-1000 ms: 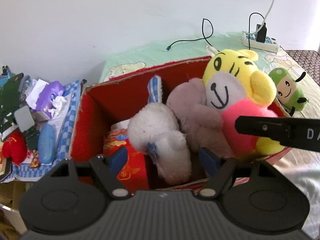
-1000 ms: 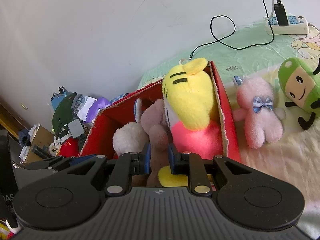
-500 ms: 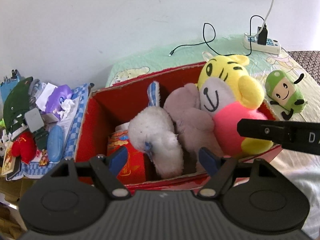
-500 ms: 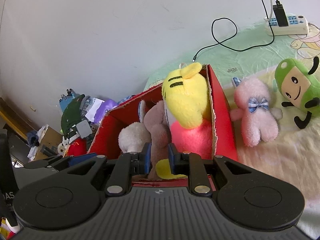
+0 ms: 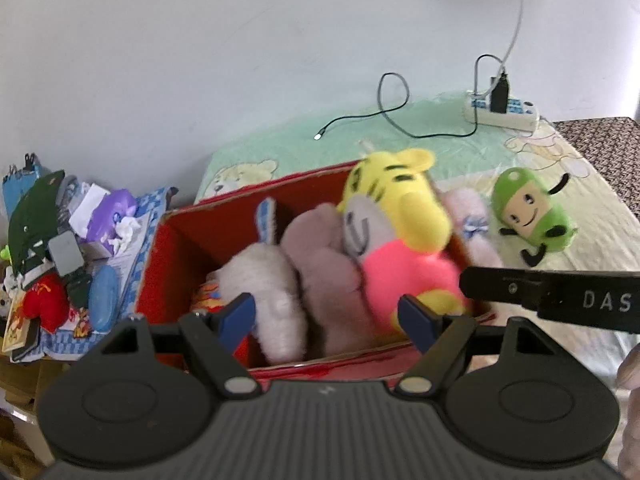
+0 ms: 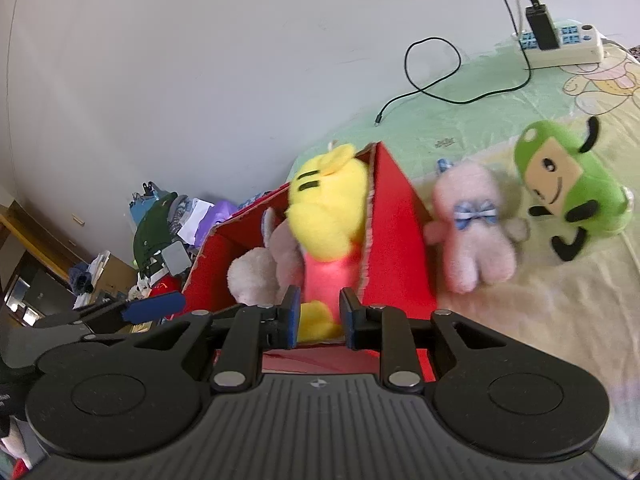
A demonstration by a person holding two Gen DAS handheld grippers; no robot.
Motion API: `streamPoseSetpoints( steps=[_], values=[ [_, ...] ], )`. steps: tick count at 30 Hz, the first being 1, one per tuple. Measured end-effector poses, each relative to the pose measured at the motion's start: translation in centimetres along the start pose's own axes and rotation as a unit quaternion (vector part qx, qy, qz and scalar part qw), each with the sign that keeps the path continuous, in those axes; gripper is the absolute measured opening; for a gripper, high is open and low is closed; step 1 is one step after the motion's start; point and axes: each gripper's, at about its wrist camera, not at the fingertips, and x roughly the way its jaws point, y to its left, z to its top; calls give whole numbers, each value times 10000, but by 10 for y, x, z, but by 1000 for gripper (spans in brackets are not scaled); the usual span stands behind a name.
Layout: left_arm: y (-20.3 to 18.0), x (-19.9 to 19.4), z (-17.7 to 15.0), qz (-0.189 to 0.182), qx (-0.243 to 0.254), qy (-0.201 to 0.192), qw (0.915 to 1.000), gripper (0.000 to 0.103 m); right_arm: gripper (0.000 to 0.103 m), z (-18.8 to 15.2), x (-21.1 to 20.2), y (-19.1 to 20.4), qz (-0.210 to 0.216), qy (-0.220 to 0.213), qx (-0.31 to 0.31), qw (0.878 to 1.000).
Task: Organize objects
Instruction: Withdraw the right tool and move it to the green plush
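Observation:
A red cardboard box (image 5: 160,264) (image 6: 396,240) stands on the bed and holds a white plush (image 5: 264,280), a mauve plush (image 5: 320,264) and a yellow tiger plush in pink (image 5: 400,232) (image 6: 328,212). My left gripper (image 5: 326,314) is open and empty at the box's near rim. My right gripper (image 6: 319,322) has its jaws narrowly apart, either side of the tiger's yellow foot; whether they pinch it is unclear. A pink plush with a blue bow (image 6: 472,224) and a green plush (image 6: 568,192) (image 5: 528,212) lie on the bed right of the box.
A power strip (image 6: 560,44) and a black cable (image 6: 432,80) lie at the back of the bed by the wall. A cluttered side table (image 5: 60,248) with tissues, papers and small toys stands left of the box.
Both grippers have drawn back and up from the box. The right jaws have opened slightly. The tiger plush has tipped and turned toward the box's right wall.

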Motion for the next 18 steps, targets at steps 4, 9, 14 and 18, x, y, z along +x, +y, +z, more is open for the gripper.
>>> streamPoseSetpoints(
  steps=[4,9,14,18],
  values=[
    [-24,-5,7,-97,43,-58,9999,80,25,4,-13,-19,-42,29,23,10000],
    [-60,-7,18,-330,135,-103,9993,80,25,13,-31,-54,-179,43,143,9997],
    [-100,2,25,-650,247,-71,9976,80,25,24,-49,-91,-385,20,267,9989],
    [-125,23,29,-918,171,190,9954,78,25,39,-58,-117,-542,58,219,9983]
  ],
)
